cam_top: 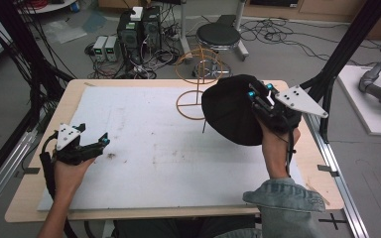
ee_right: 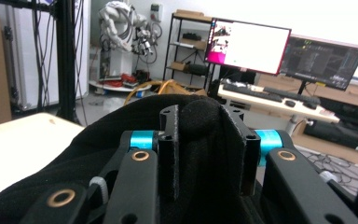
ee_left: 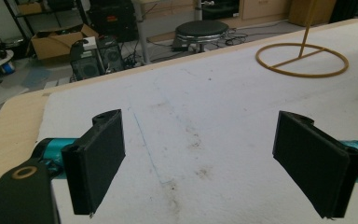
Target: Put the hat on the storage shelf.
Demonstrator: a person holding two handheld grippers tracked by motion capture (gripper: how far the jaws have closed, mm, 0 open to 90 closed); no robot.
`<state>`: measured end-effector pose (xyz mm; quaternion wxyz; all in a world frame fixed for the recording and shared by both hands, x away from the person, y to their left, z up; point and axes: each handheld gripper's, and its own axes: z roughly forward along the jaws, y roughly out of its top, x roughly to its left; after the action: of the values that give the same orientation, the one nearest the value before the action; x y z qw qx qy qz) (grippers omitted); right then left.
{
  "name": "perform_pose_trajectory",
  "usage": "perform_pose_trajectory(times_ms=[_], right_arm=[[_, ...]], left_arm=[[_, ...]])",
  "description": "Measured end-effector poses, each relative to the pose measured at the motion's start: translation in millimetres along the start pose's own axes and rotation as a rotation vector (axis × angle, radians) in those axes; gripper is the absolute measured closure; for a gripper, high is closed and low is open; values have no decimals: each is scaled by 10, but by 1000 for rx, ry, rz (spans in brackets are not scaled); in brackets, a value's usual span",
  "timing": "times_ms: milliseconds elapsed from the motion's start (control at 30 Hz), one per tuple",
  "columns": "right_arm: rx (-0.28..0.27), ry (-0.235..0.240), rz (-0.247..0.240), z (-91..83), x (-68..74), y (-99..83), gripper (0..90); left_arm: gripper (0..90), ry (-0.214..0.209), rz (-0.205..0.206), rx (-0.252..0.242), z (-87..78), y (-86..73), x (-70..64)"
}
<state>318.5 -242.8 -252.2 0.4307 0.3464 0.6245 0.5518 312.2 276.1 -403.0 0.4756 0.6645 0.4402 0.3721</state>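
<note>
A black cap (cam_top: 230, 109) hangs in the air over the right part of the table, close to a yellow wire stand (cam_top: 197, 82). My right gripper (cam_top: 258, 96) is shut on its edge; in the right gripper view the black fabric (ee_right: 200, 135) is pinched between the two jaws. The stand has a ring base (ee_left: 302, 59) on the white mat and a wire globe-shaped top. My left gripper (cam_top: 101, 141) rests low at the left of the mat, open, with bare mat between its pads (ee_left: 98, 158).
A white foam mat (cam_top: 144, 144) covers most of the wooden table (cam_top: 25, 198). Behind the table are a black stool (cam_top: 219, 35), computer cases and many cables on the floor. Black frame posts stand at both sides.
</note>
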Motion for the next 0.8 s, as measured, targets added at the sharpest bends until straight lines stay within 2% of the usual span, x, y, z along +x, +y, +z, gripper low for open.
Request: perform_pose_trajectory(times_ms=[267,467,800], right_arm=[[-32,-18,9,130,-62,217,701],[-35,-18,20,246,-99,300,701],[-50,-51,55,461,-184,419,701]], left_arm=[[169,-3,0,-2,1,3,-3],[169,-2,-2,-2,-1,2,2],[169,-5,-5,-6,5,3,-2]])
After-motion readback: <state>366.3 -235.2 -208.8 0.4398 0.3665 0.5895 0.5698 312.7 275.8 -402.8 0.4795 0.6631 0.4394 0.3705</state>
